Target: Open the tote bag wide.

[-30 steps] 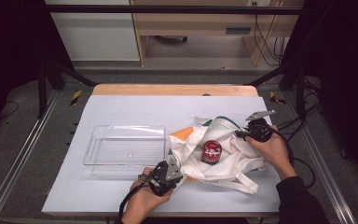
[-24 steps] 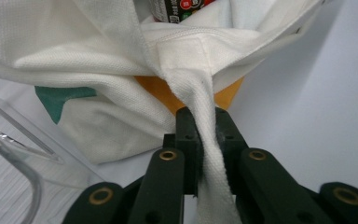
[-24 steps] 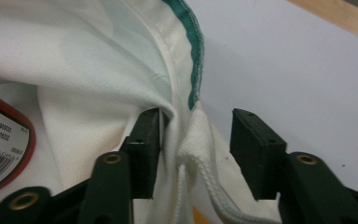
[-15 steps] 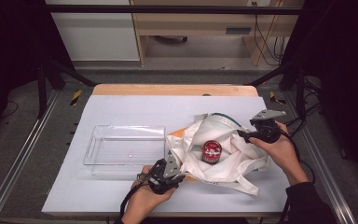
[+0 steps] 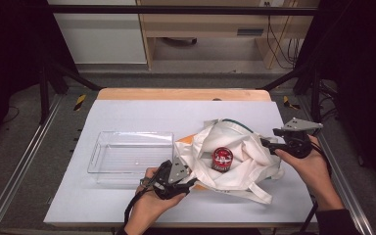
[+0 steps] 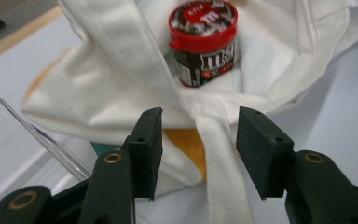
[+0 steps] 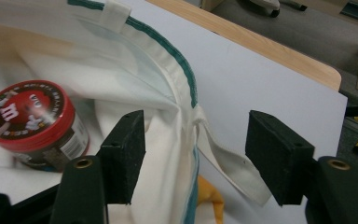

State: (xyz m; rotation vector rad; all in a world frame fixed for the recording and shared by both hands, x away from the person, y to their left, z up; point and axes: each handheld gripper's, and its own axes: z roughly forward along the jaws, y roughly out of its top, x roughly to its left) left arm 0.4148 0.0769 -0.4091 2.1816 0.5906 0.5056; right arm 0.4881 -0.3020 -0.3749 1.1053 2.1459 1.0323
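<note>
A white cloth bag (image 5: 247, 143) with a green-trimmed rim lies open on the table. A red-lidded candy can (image 5: 222, 158) sits inside it. My left gripper (image 5: 190, 181) is at the bag's near-left edge; its jaws have just been opening and now stand open. The bag's white strap (image 6: 216, 163) runs between them, clear of the pads (image 6: 150, 140). My right gripper (image 5: 268, 143) is at the bag's right side. Its jaws have just been closing a little but are open, and the rim (image 7: 186, 88) lies between them untouched. The can (image 7: 30, 121) shows at its left.
A clear plastic tray (image 5: 129, 152) stands left of the bag, close to my left gripper. The white table sheet (image 5: 142, 117) has free room behind the bag and tray. A wooden edge (image 5: 183, 94) runs along the back, and black frame bars flank the table.
Both grippers have let go of the bag and opened. My right gripper has drawn back to the right and upward. My left gripper has lifted slightly, and the bag's mouth has settled wider.
</note>
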